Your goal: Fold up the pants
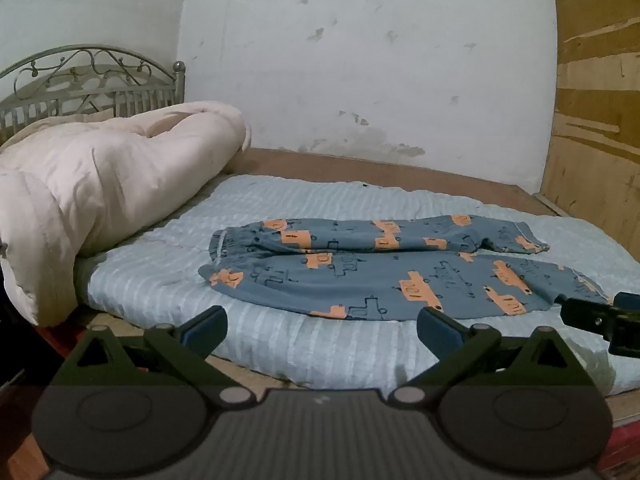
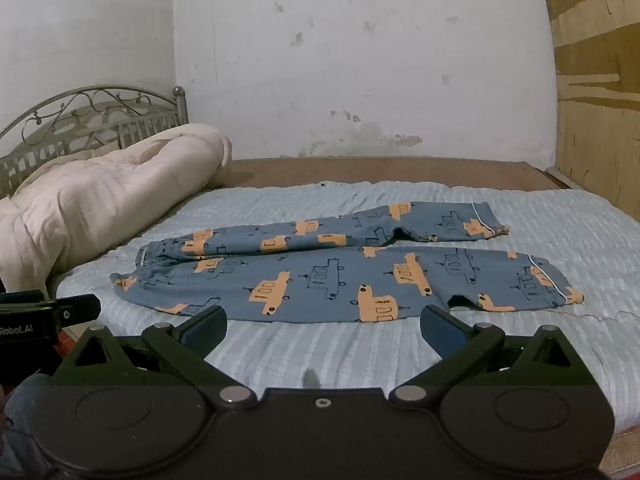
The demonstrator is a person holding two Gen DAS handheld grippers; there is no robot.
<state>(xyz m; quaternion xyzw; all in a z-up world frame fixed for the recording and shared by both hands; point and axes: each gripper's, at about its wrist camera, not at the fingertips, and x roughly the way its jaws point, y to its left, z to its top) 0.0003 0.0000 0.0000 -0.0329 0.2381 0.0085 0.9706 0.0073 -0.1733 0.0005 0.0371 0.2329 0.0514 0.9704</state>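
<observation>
At the far left a metal headboard rises against the white wall, and a bundled cream comforter lies heaped at that end of the bed. The pale blue striped bedspread covers the mattress. The left tool hangs near the bed's front edge, its jaws spread wide with nothing between them. The blue pyjama pants, printed with orange vehicles, lie flat on the bedspread, waistband toward the comforter and both legs running out to the right side by side, the far leg partly lapped by the near one. The right tool is also spread wide and empty, just short of the pants' near edge. A plywood panel stands at the far right.
</observation>
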